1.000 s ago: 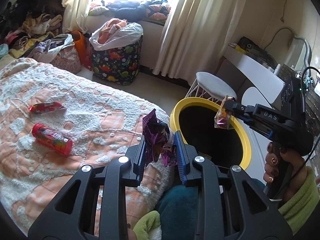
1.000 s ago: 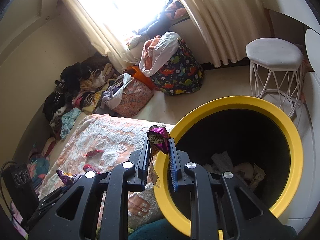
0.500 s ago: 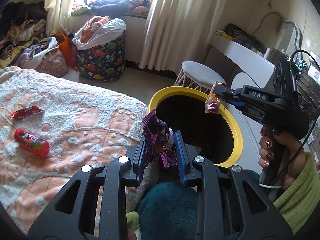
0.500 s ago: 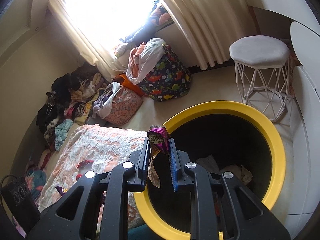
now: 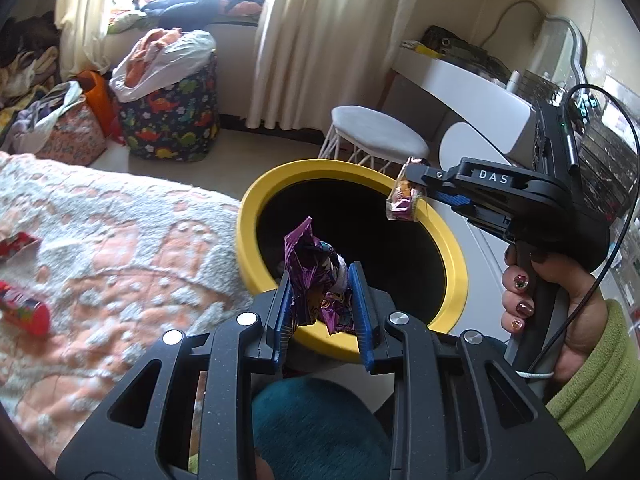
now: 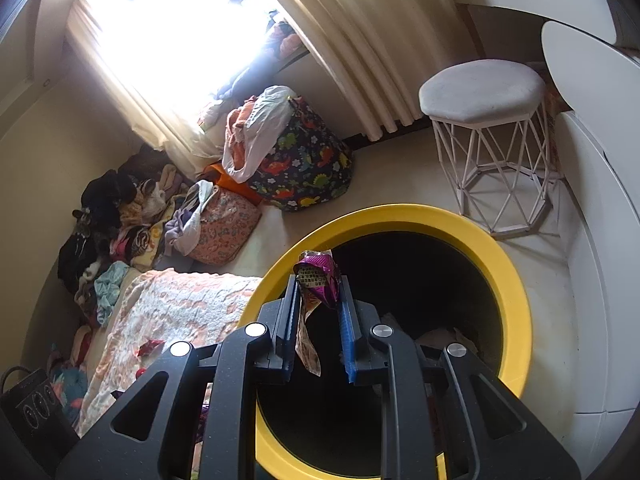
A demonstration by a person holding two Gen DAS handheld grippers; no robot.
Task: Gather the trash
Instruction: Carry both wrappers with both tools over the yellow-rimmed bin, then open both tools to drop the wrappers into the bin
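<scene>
My left gripper (image 5: pixel 320 284) is shut on a crumpled purple snack wrapper (image 5: pixel 310 268), held over the near rim of the yellow-rimmed black trash bin (image 5: pixel 452 248). My right gripper (image 6: pixel 318 292) is shut on a small magenta and gold wrapper (image 6: pixel 316 280), held over the bin's opening (image 6: pixel 516 280); it also shows in the left wrist view (image 5: pixel 404 200), above the bin's far rim. Some trash lies at the bottom of the bin (image 6: pixel 436 336). A red tube (image 5: pixel 24 312) and a red wrapper (image 5: pixel 16 242) lie on the bed.
The bed with an orange and white blanket (image 5: pixel 120 248) is left of the bin. A white stool (image 6: pixel 484 100) stands behind the bin, a white desk (image 5: pixel 460 84) to the right. A dinosaur-print laundry bag (image 5: pixel 172 108) and clothes piles are near the window.
Both grippers have moved toward the bin with their wrappers. The left gripper has swung right from over the bed to the bin's near rim; the right gripper now hangs further over the opening.
</scene>
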